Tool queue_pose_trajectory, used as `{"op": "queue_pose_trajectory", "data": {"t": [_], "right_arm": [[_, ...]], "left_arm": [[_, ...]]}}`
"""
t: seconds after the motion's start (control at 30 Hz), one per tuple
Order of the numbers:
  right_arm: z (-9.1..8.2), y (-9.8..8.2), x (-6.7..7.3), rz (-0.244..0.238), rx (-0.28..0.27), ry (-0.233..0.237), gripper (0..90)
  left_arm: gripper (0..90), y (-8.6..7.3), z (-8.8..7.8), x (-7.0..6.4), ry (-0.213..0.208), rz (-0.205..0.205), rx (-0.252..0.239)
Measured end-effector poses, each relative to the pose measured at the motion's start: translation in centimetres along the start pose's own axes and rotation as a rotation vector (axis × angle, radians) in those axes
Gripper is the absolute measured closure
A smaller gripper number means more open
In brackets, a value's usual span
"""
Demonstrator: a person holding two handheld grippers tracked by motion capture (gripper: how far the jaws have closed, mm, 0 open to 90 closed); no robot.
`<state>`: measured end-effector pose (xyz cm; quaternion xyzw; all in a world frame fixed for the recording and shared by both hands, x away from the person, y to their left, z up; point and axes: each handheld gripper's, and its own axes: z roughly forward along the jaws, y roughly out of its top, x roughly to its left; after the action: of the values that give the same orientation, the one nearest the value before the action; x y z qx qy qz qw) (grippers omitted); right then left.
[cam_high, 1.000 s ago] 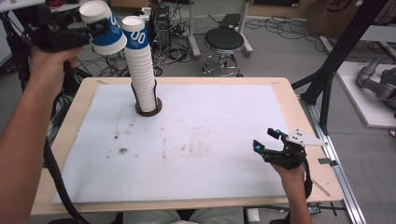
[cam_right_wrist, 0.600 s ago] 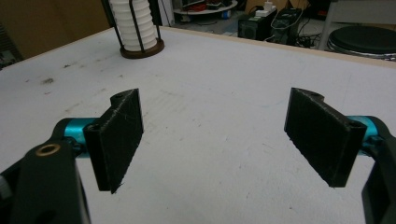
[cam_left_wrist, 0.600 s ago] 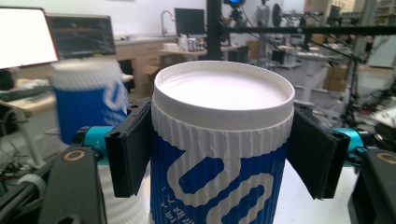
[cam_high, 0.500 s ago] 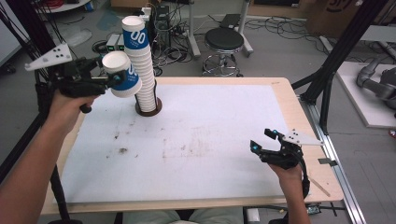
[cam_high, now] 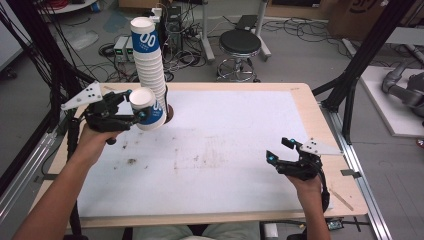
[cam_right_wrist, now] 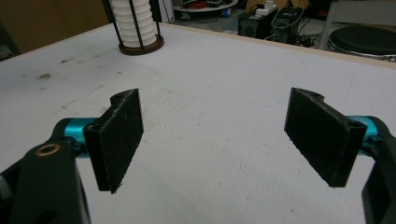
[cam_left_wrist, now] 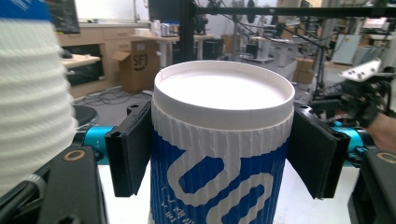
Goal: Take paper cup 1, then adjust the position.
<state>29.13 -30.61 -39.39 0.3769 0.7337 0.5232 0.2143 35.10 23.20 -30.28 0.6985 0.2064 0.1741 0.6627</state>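
**Cup carried down beside the stack**

Since a second ago the left tongs [cam_high: 141, 116] have come down from high above the far-left corner of the tabletop [cam_high: 240, 195], bringing the single cup [cam_high: 148, 108] from beside the top of the stack to just above its base; the right tongs [cam_high: 280, 150] have kept their place near the right edge.

Writing is scarce. The top cup of the stack of cups [cam_high: 149, 65] shows a white looping mark on blue that reads like "00". The held cup bears the same white loops on its blue band, and a line of small print low on it in the left gripper view is too fine to read. A cardboard box [cam_left_wrist: 139, 65] in the room behind carries a round mark with the letters "SF".

The cup [cam_left_wrist: 223, 154] is ribbed paper, white at the rim and blue below, seen from its closed white end. It lies tilted, held off the tabletop, just beside the stack near the far-left corner.

The left tongs are clamped on the cup, one black pad against each side. The right tongs [cam_right_wrist: 224, 140] stand wide apart with nothing between them, over bare tabletop.
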Motion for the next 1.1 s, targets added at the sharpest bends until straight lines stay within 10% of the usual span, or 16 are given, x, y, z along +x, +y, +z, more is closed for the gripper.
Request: {"op": "queue_pose_trajectory", "data": {"t": [0.33,1.1], "right_arm": [[0.8,0.0,0.3,-0.013,0.006,0.003,20.1],[1.7,-0.1,1.7,-0.003,-0.006,0.113,20.1]], "left_arm": [[28.6,-4.1,1.9,-2.1,-0.051,-0.011,0.048],[28.6,-6.9,4.6,-4.4,-0.144,-0.044,0.053]]}}
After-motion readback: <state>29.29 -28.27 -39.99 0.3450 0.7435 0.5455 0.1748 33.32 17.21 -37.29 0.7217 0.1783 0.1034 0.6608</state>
